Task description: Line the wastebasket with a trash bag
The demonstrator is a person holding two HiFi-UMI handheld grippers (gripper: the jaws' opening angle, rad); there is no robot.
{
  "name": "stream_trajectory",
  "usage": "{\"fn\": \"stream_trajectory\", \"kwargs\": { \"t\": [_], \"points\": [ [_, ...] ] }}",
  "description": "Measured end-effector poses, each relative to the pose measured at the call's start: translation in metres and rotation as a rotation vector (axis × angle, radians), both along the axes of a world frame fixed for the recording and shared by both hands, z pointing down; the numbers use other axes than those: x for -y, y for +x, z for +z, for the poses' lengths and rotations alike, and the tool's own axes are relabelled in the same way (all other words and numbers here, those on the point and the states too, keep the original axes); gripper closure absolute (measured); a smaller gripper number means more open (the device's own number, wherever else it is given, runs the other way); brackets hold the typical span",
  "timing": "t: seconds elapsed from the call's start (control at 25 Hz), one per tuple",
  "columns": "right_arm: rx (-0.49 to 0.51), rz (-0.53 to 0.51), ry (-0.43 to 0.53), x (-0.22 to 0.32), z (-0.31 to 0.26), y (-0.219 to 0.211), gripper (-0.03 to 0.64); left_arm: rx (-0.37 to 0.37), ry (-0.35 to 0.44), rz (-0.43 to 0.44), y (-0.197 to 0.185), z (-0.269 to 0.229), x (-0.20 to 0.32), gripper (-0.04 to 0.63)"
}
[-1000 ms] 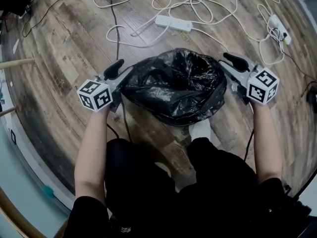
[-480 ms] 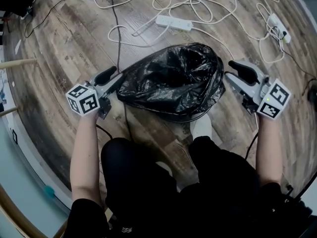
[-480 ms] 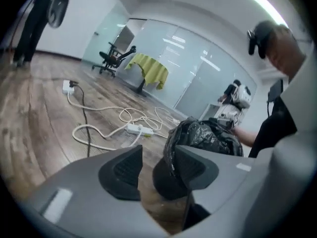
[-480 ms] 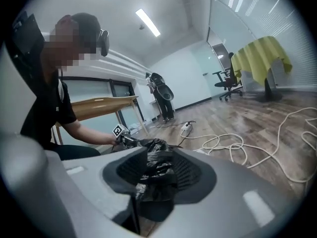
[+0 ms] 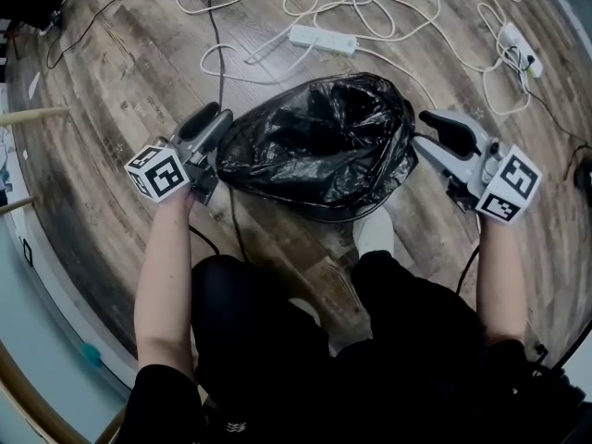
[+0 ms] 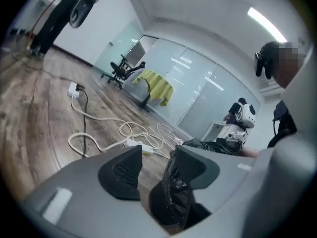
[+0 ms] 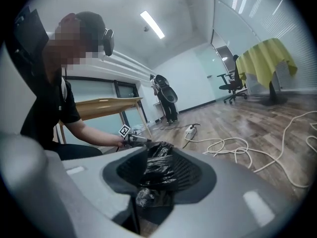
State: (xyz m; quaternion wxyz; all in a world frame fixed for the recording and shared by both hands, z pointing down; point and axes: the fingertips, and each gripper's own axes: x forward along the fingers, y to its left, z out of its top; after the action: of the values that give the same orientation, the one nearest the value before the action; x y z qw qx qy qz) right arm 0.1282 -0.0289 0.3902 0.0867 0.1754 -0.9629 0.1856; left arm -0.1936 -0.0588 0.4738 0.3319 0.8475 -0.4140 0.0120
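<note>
Pinching: right tongs (image 7: 156, 165) clamp bunched film of the black trash bag (image 5: 324, 137).
Left tongs (image 6: 157, 160): spread, just eased inward; film lies against one pad (image 6: 195, 165) only.
Head view alone: bag mounded on floor (image 5: 111, 91), tongs either side, white power strip (image 5: 323, 41) beyond it.
Markings: square black-and-white codes on cubes (image 5: 157, 172).

The left gripper (image 6: 158, 155) has its jaws apart, having just closed a little. A bunched fold of black trash bag (image 6: 174, 200) lies against the right-hand jaw, with a gap beside the other. Beyond, white cables (image 6: 94, 120) loop across the wooden floor (image 6: 34, 108) toward a yellow-draped table (image 6: 154, 86).
</note>
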Motion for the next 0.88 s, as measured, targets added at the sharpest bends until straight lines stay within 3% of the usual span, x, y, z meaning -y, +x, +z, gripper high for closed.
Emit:
{"fn": "stream_trajectory", "kwargs": {
  "t": [0.12,0.2,0.28,0.32,0.4,0.52,0.6,0.68,0.76,0.84,0.88],
  "points": [
    [-0.051,-0.072,0.039,-0.015,-0.001,-0.008,0.468,0.225,0.135,0.029,-0.009,-0.035,-0.003,0.374],
    [-0.110,-0.158,0.079,-0.031,0.001,-0.017,0.468,0.438,0.239,0.133,0.003,-0.057,-0.018,0.397],
    [-0.159,-0.245,0.110,-0.047,0.001,-0.025,0.468,0.590,0.326,0.288,0.027,-0.073,-0.040,0.454],
    [-0.178,-0.280,0.119,-0.054,0.001,-0.028,0.468,0.618,0.357,0.370,0.041,-0.079,-0.052,0.454],
    [-0.222,-0.335,0.137,-0.063,0.001,-0.032,0.468,0.607,0.385,0.518,0.070,-0.089,-0.078,0.451],
    [-0.321,-0.383,0.201,-0.068,0.009,-0.035,0.397,0.581,0.341,0.669,0.098,-0.082,-0.115,0.388],
    [-0.354,-0.390,0.239,-0.065,0.013,-0.038,0.382,0.623,0.310,0.738,0.109,-0.063,-0.133,0.347],
    [-0.375,-0.387,0.247,-0.062,0.018,-0.041,0.379,0.669,0.292,0.781,0.113,-0.040,-0.143,0.345],
    [-0.422,-0.395,0.250,-0.061,0.028,-0.044,0.379,0.667,0.278,0.781,0.114,-0.028,-0.147,0.348],
    [-0.473,-0.419,0.282,-0.061,0.038,-0.046,0.391,0.646,0.278,0.750,0.113,-0.027,-0.144,0.417],
    [-0.484,-0.425,0.306,-0.061,0.039,-0.047,0.447,0.640,0.279,0.743,0.112,-0.029,-0.143,0.470]
  ]
}}
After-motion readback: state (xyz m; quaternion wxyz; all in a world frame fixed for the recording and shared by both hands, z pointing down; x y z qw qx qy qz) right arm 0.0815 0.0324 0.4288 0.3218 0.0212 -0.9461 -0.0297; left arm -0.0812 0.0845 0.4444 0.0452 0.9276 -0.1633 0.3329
